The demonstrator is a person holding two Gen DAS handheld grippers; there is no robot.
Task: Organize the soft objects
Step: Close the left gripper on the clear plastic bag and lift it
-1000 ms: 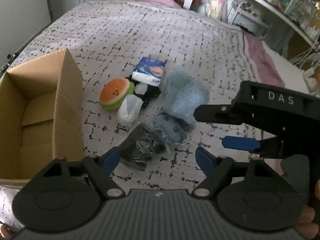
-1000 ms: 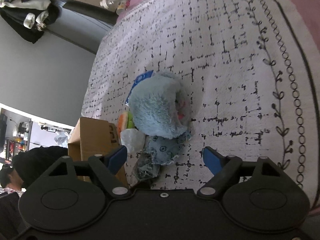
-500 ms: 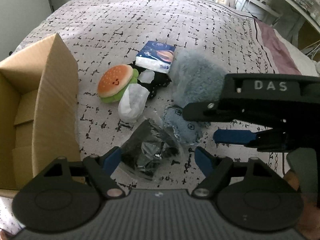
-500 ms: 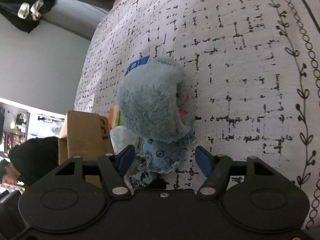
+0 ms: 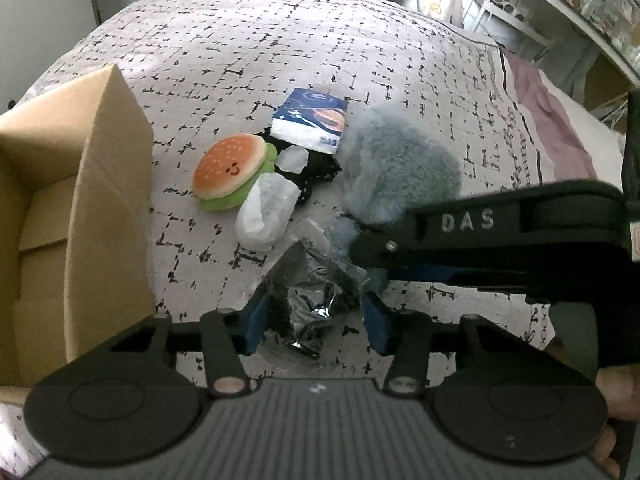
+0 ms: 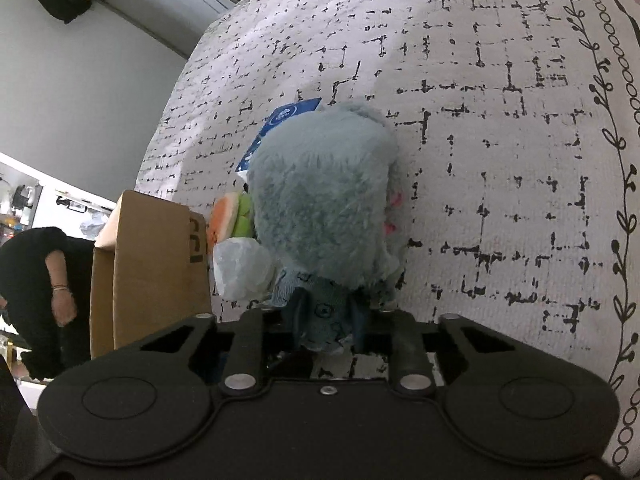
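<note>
Near the middle of the bed (image 5: 360, 40), on its grey-white cover with black dash marks, sits the heap of soft things. Right hand-held gripper (image 6: 326, 320) has just been closing, and its blue pads now pinch a small blue-grey fabric piece (image 6: 320, 314) with a little printed circle on it, lying at the near foot of the heap. Just behind that, touching it, a big fluffy pale-blue plush (image 6: 320, 196) bulges up, bits of pink showing on its right flank.

Left hand-held gripper (image 5: 314, 316) has also just been closing; its blue pads flank a crinkly black item in shiny clear wrap (image 5: 308, 300), the left pad against the wrap, though whether both truly press on it I cannot tell. From that view the right hand-held gripper reaches in from the right, its black body marked DAS, its tip at the fluffy plush's near edge.

Further out, a smiling burger plush (image 5: 232, 170) with a green rim leans beside a white crumpled bag (image 5: 266, 210); a black fabric piece (image 5: 320, 172) lies between them and the plush, and a blue tissue pack (image 5: 310, 120) sits at the far side. Towards the left edge of the bed stands an open cardboard box (image 5: 108, 216), apart from the heap. Beyond it, a person in black (image 6: 36, 280) is in the right wrist view.
</note>
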